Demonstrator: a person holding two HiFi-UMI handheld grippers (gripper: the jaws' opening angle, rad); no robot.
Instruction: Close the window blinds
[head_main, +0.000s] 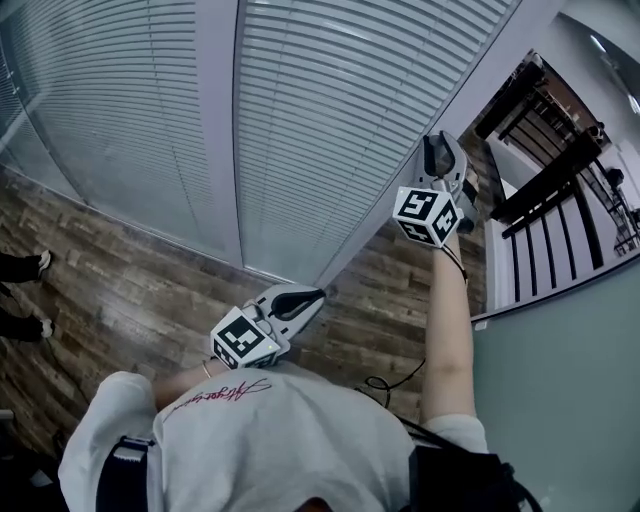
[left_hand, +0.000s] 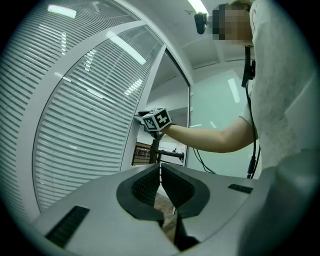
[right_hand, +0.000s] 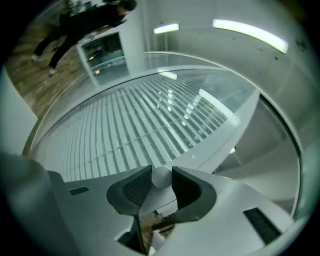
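**Observer:** Right side first?

**Me:** My right tongs (right_hand: 161, 175) are raised at arm's length. They are partly closed on a small white round knob (right_hand: 161, 179), which is caught at the very tips with both pads touching it. The knob sits against the white frame post (head_main: 380, 215).

**Observer:** Where are the blinds from there?

**Me:** The blinds (head_main: 330, 110) are just past the tips and to their left, behind glass, with the post edging them on the right. The slats run level, with thin dark lines between them.

**Observer:** Left side?

**Me:** My left tongs (left_hand: 160, 172) are closed pad to pad with nothing in them. I hold them low by my chest, pointing level toward the foot of the same post and clear of the blinds.

**Observer:** Further out?

**Me:** Wooden floor (head_main: 120, 290) lies below. A dark railing (head_main: 560, 190) stands past the post, on my right.
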